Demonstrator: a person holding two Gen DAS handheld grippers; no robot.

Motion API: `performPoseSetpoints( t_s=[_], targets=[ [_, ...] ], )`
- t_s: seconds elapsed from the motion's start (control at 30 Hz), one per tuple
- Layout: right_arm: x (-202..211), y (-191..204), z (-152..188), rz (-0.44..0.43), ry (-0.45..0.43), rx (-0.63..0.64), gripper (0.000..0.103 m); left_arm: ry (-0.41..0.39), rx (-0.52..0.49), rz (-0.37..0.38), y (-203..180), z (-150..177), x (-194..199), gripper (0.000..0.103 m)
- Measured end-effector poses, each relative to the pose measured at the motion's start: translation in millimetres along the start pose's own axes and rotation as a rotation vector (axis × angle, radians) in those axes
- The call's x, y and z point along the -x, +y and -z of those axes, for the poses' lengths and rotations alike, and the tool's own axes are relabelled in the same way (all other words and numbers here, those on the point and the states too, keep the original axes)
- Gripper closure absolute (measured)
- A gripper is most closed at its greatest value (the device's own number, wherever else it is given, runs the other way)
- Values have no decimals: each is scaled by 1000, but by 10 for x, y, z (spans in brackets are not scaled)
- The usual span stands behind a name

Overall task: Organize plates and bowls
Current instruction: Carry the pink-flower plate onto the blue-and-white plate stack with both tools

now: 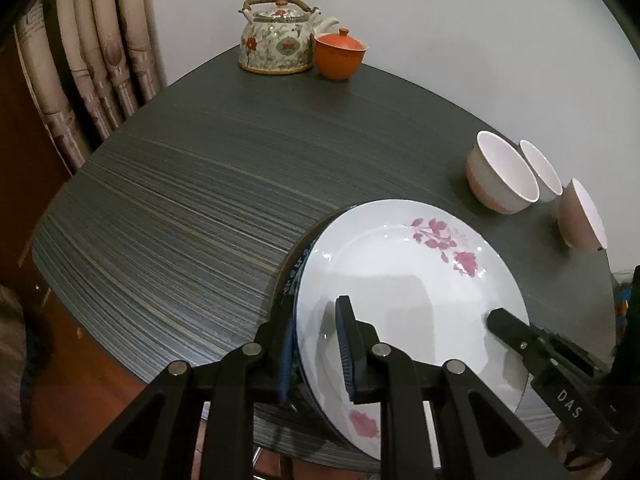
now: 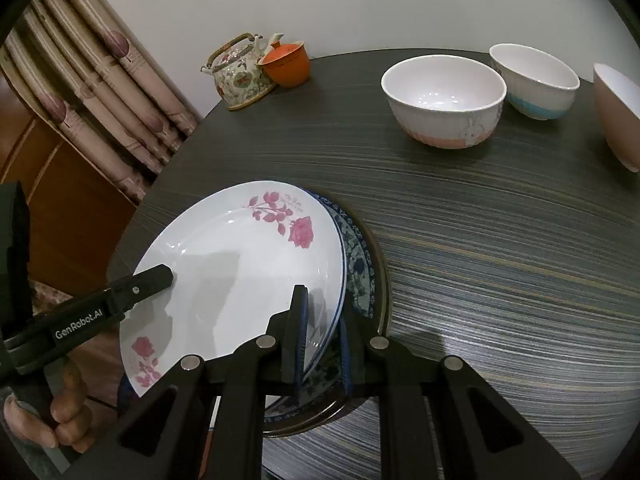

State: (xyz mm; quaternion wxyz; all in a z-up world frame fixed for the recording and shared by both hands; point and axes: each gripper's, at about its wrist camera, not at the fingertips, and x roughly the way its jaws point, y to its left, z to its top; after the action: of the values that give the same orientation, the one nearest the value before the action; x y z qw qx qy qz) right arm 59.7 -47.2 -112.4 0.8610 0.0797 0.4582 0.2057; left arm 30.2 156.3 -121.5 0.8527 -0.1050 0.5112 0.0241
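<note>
Both grippers clamp the rose plate point(image 1: 400, 280) rim: left gripper point(image 1: 316, 344), right gripper point(image 2: 320, 340). Plate tilted over blue plate point(image 2: 360, 260). 3 bowls point(image 2: 444, 100) well apart.

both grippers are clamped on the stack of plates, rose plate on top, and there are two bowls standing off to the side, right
Not quite: there are three bowls, not two. The right wrist view shows a pink-based bowl, a blue-banded bowl and a brown bowl. The rest holds: both grippers clamp the stack, rose plate on top.

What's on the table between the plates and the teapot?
Nothing. In the left wrist view, only bare dark table runs from the plates to the teapot. The bowls sit off to the right.
</note>
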Motion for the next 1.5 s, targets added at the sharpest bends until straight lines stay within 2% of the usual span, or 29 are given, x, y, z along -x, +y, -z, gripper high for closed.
performPoseSetpoints(
  t_s=[0.7,1.4,1.5],
  targets=[
    [-166,83,-1,49,29,17,89,66,0,-25,16,4,-176,84],
    [-261,107,-2,95,51,22,86,81,-8,-48,-25,27,-224,84],
    [-287,143,-27,106,55,31,85,78,-33,-79,-84,37,-230,83]
  ],
)
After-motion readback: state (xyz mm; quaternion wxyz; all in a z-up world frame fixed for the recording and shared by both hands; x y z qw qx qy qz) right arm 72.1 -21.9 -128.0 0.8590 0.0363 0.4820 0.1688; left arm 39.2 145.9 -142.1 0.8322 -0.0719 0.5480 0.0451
